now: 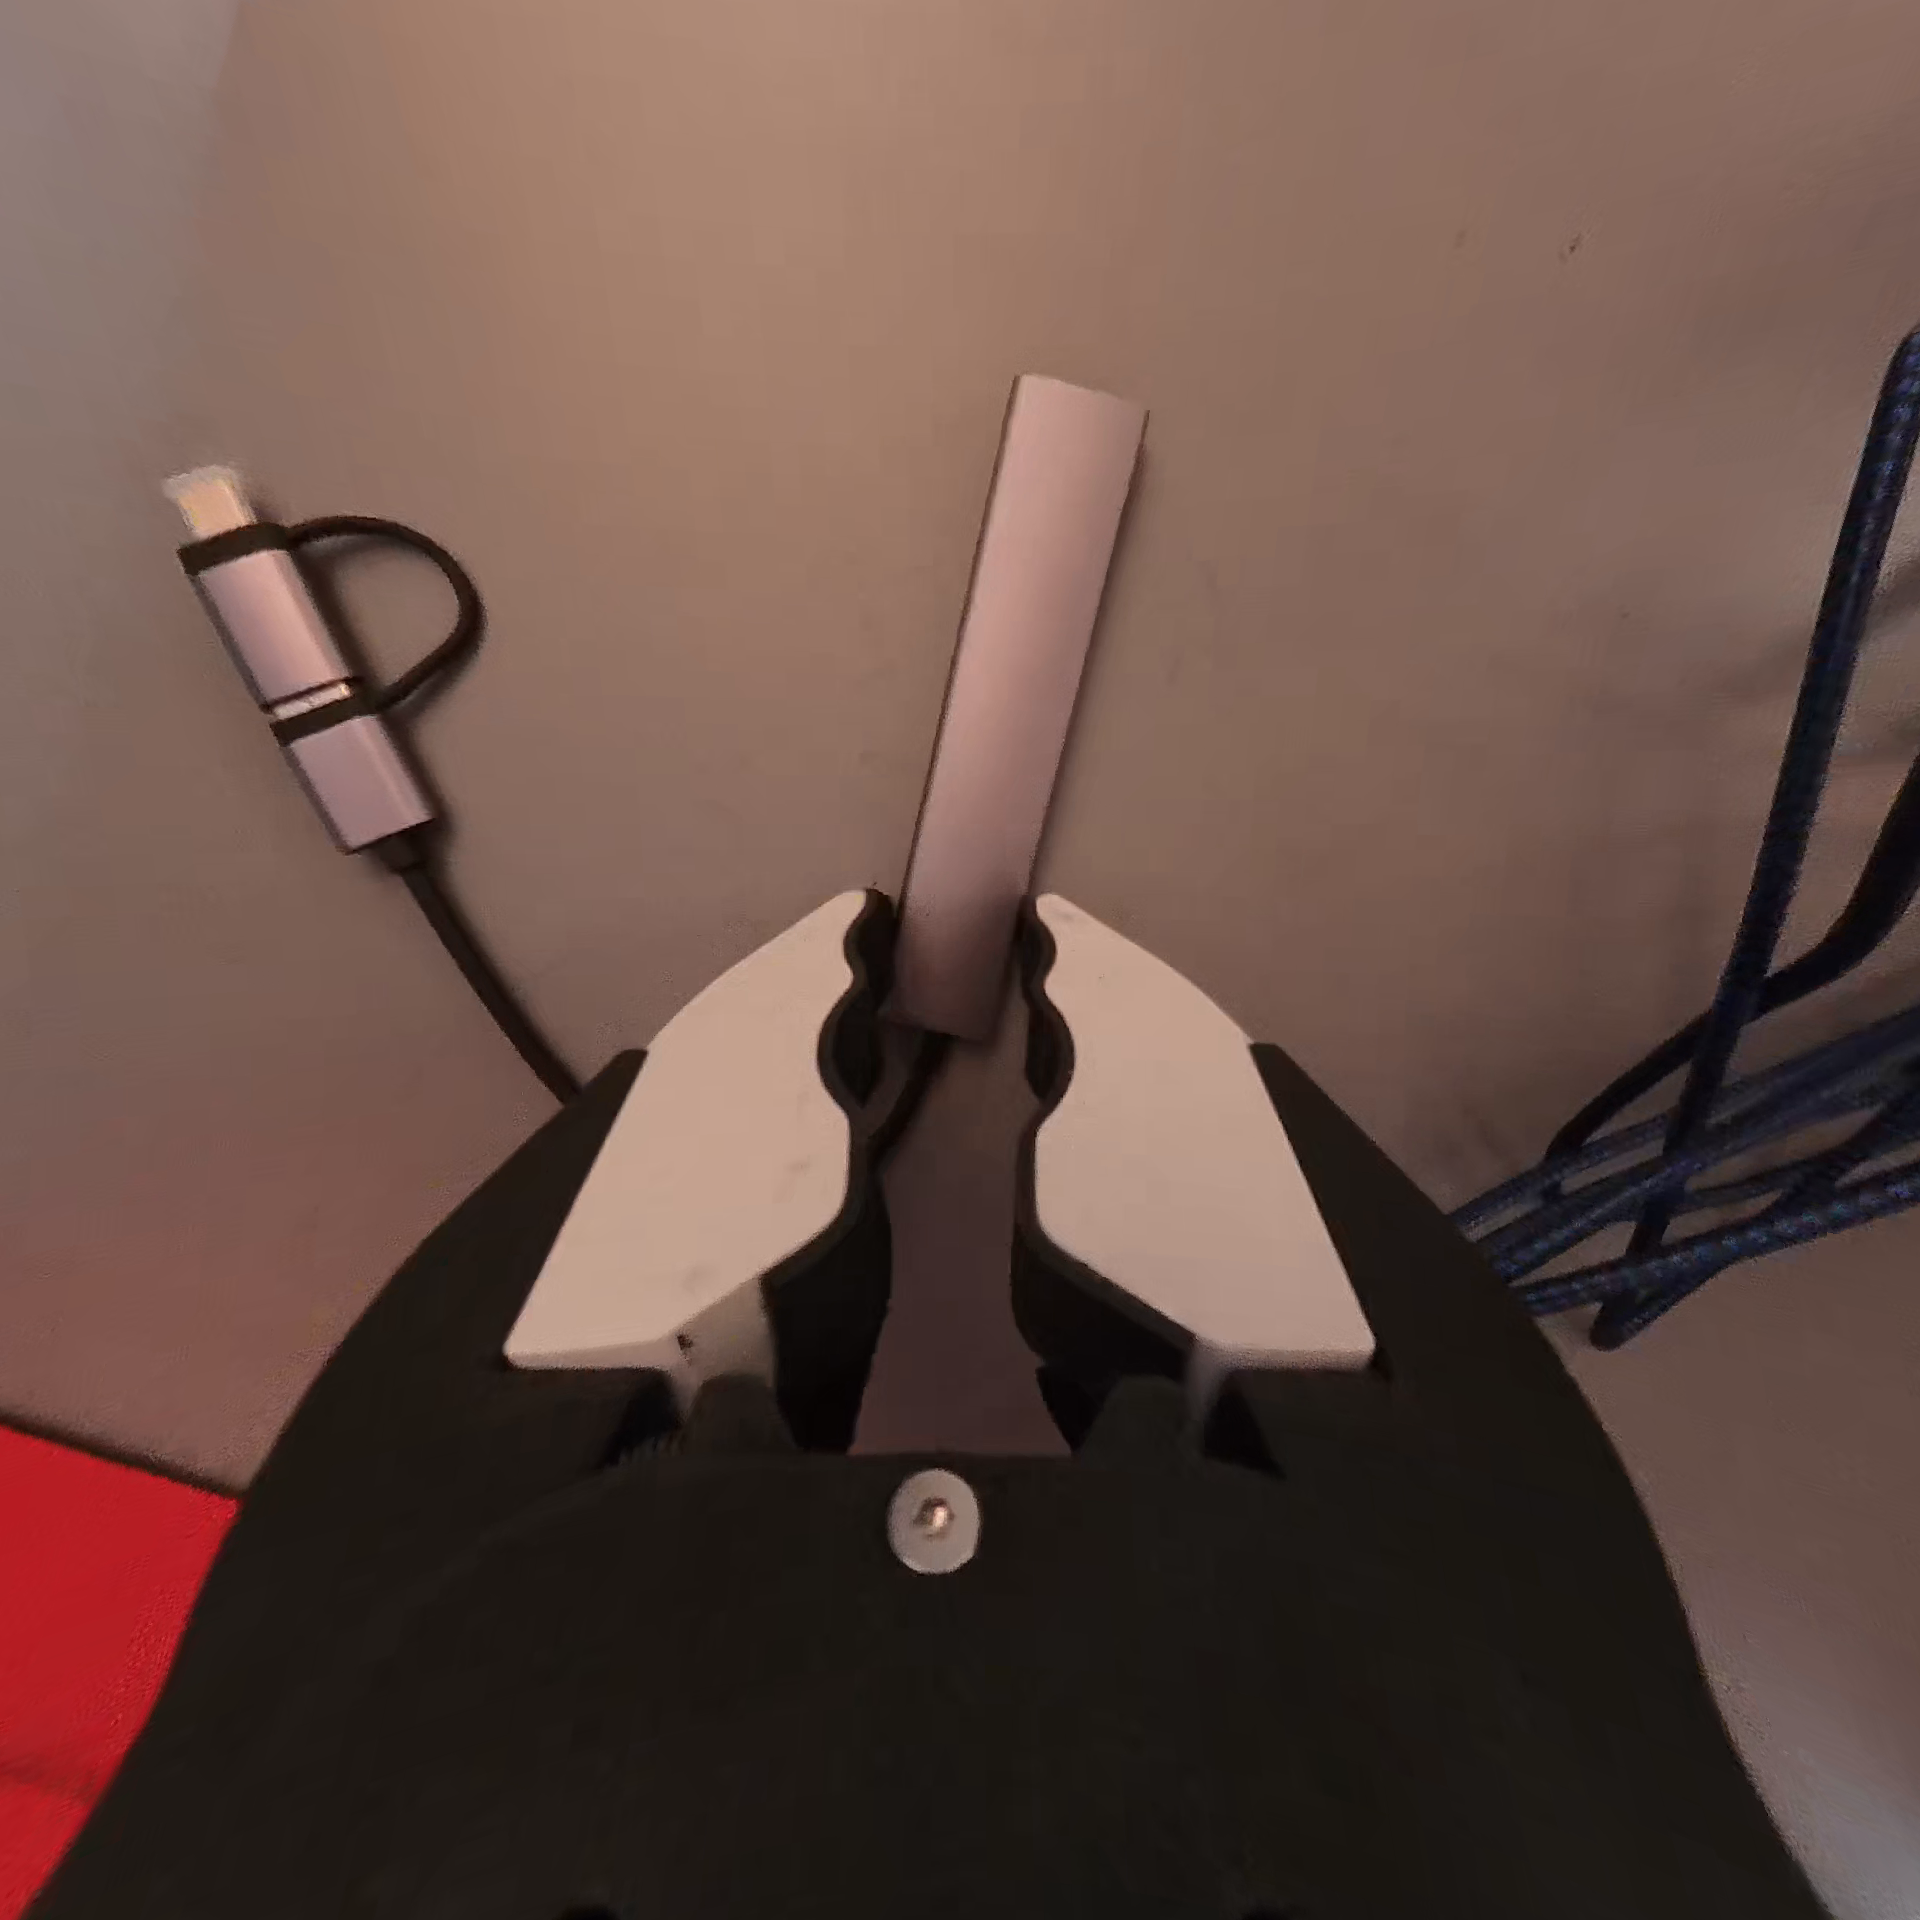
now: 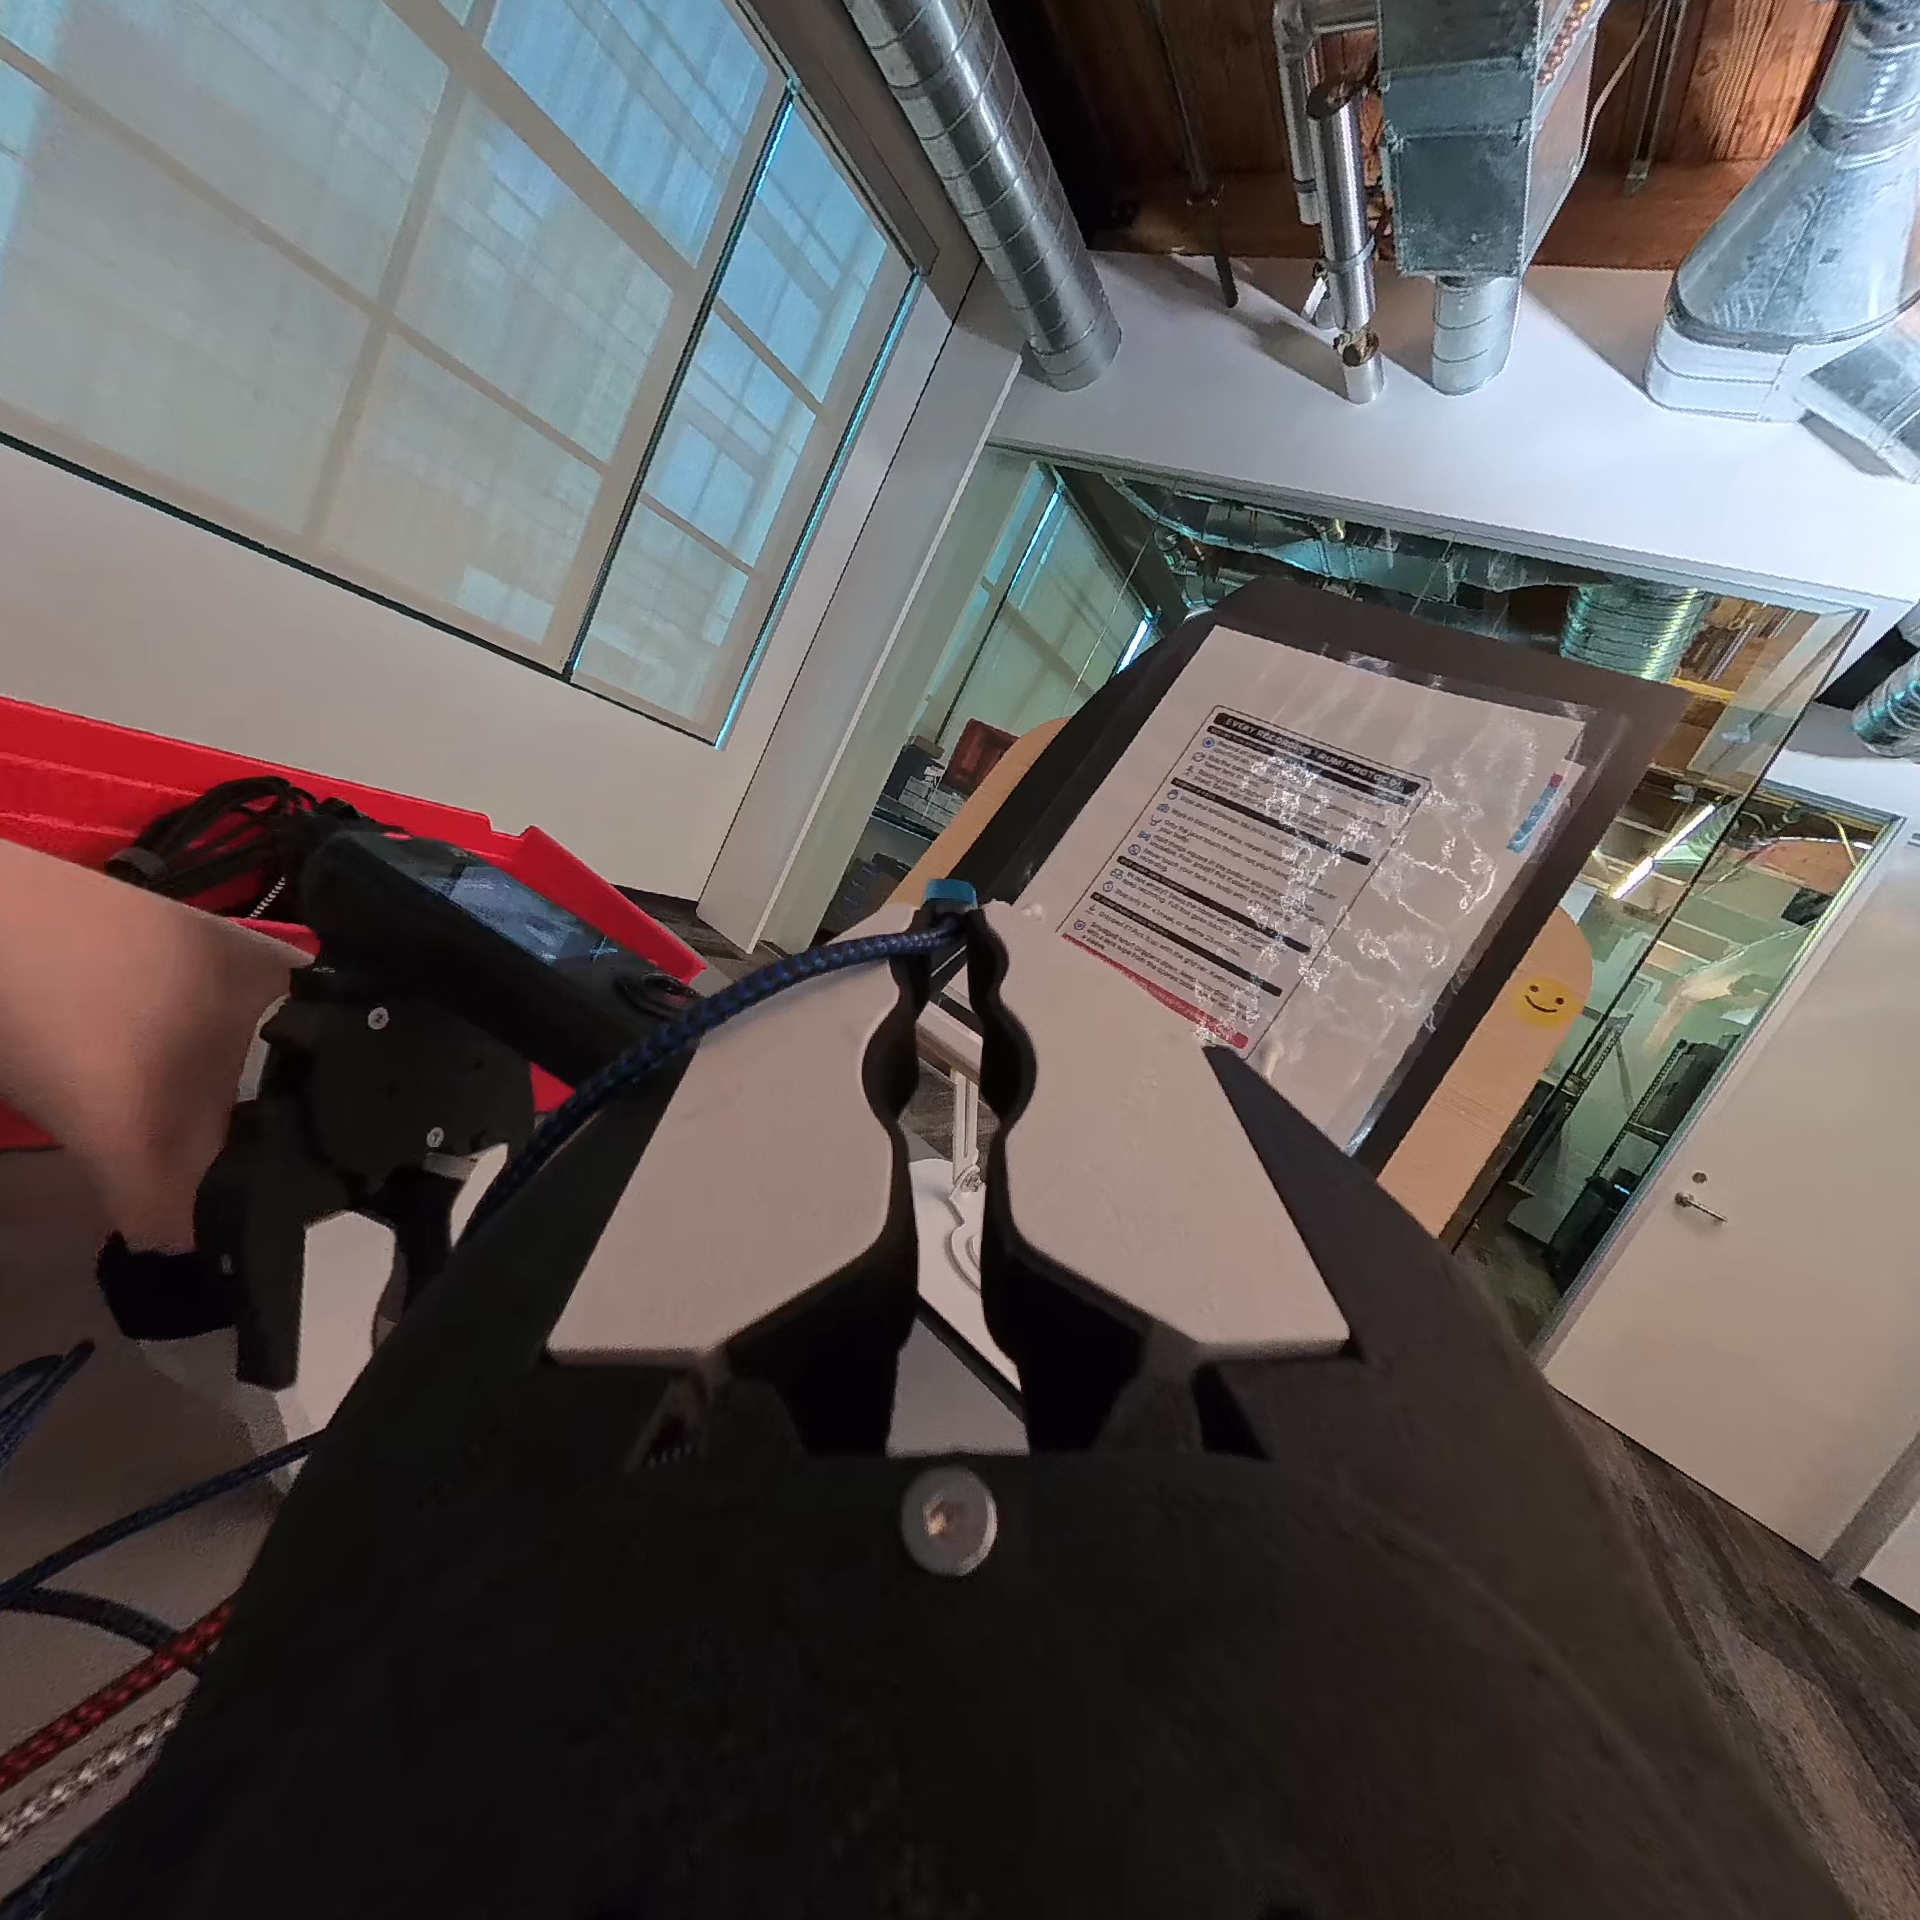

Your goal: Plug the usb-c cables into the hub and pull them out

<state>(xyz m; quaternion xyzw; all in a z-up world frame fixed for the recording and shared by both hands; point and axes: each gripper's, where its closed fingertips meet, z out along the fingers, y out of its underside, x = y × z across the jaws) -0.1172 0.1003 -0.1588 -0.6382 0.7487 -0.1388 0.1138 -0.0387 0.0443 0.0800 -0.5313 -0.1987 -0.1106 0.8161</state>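
The slim grey hub [image 1: 1049, 623] lies on the grey table, pointing away from me. My left gripper [image 1: 956, 914] is shut on the hub's near end, one pad on each side. The hub's own grey plug with its black lead [image 1: 301, 675] lies to the left. My right gripper [image 2: 951, 920] is shut on a blue braided usb-c cable [image 2: 727, 997], lifted off the table. The cable's blue connector end [image 2: 951, 891] sticks out just past the fingertips, and the cable trails off to the left. The left gripper [image 2: 343, 1091] and the hand holding it show at the left of the right wrist view.
A bundle of blue braided cables [image 1: 1714, 1143] lies right of the hub. A red bin [image 2: 125, 769] holding black cables stands at the left. Red and white braided cables [image 2: 114, 1694] lie near the front. A board with a printed sheet [image 2: 1299, 862] stands ahead. My hands' fingertips stand some 25 cm from each other.
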